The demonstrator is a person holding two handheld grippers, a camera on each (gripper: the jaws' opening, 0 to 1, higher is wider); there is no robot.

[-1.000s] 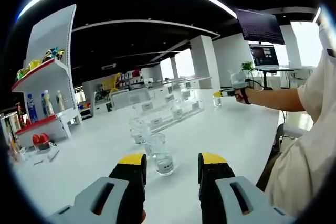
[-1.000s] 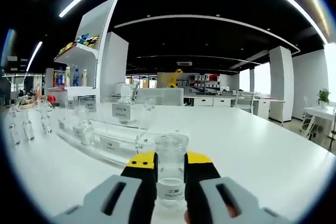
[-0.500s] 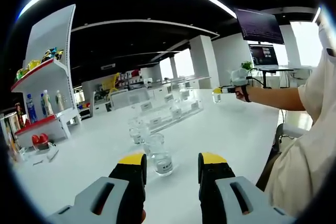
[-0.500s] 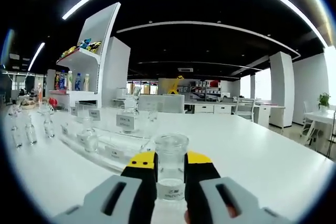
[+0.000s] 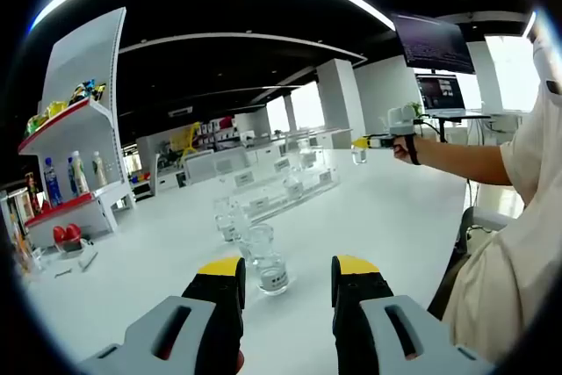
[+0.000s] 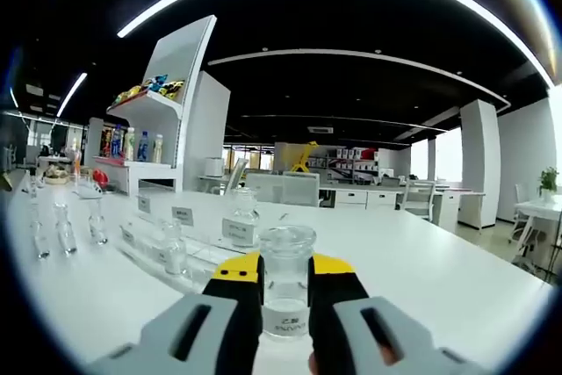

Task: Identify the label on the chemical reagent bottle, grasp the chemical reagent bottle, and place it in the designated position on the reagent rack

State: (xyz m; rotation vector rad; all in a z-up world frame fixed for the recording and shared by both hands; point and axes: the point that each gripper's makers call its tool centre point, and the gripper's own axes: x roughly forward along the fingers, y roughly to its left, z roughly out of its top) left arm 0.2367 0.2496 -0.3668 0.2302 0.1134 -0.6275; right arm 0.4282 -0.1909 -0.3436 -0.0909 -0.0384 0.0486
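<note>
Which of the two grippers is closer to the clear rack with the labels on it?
Right. The right gripper, shut on a reagent bottle, is held beside the rack; the open left gripper hangs farther back, over loose bottles.

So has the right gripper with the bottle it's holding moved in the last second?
Yes. In the left gripper view the right gripper and its clear bottle have risen, from low against the white pillar to higher up it, clear of the table.

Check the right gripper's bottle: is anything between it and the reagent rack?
Nothing visible blocks it. The right gripper holds the bottle above the white table; the clear reagent rack lies ahead-left, already holding bottles, with open tabletop between.
</note>
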